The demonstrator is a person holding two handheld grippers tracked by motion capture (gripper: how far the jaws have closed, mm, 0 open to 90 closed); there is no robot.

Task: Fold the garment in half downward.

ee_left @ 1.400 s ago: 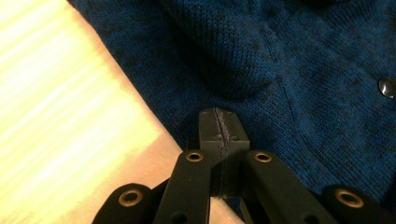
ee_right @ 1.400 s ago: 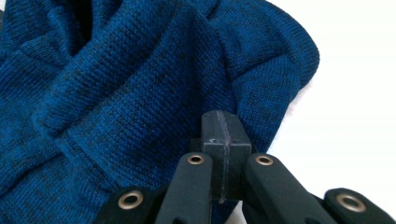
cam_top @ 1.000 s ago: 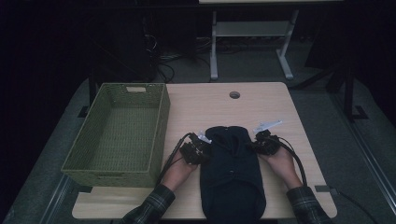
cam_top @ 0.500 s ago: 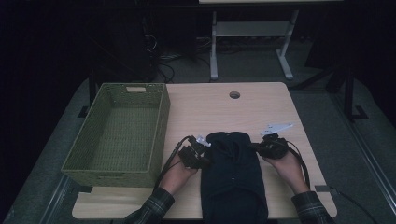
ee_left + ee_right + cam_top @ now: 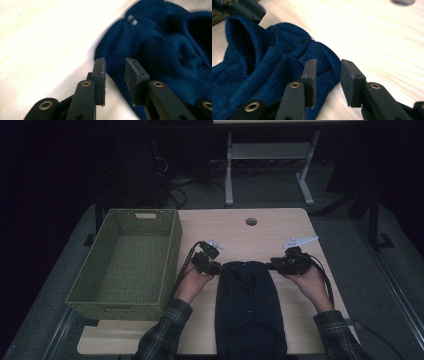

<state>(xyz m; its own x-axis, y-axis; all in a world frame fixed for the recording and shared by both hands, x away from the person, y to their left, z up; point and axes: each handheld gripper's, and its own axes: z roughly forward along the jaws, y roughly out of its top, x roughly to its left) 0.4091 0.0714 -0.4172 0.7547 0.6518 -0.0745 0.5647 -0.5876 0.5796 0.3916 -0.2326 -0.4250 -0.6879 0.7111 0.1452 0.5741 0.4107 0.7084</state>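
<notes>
1. The left gripper (image 5: pixel 115 72) has its fingers (image 5: pixel 99 75) parted a little, with nothing clamped. They have just been opening, and the edge of the dark blue knit garment (image 5: pixel 160 52) lies under the gap, free of the pads.
2. The right gripper (image 5: pixel 328 75) stands the same way: its fingers (image 5: pixel 309 77) are a little apart and have just been opening. The cloth lies below and behind the gap, and no fold is pinched.
3. In the high view the left gripper (image 5: pixel 207 262) sits just beside the garment's far left corner and the right gripper (image 5: pixel 290 264) just beside its far right corner.
4. The garment (image 5: pixel 248 310) lies lengthwise on the tabletop (image 5: pixel 270 232), folded narrow. Its near end reaches the near edge between the person's two sleeves.
5. To the left stands a green woven basket (image 5: pixel 82 292), well apart from the right hand and near the left forearm.
6. As I judge it, the step in hand is the release after laying the far end down.
7. The next move, likely another fold or a lift toward the basket, calls for a fresh grip at both corners.
</notes>
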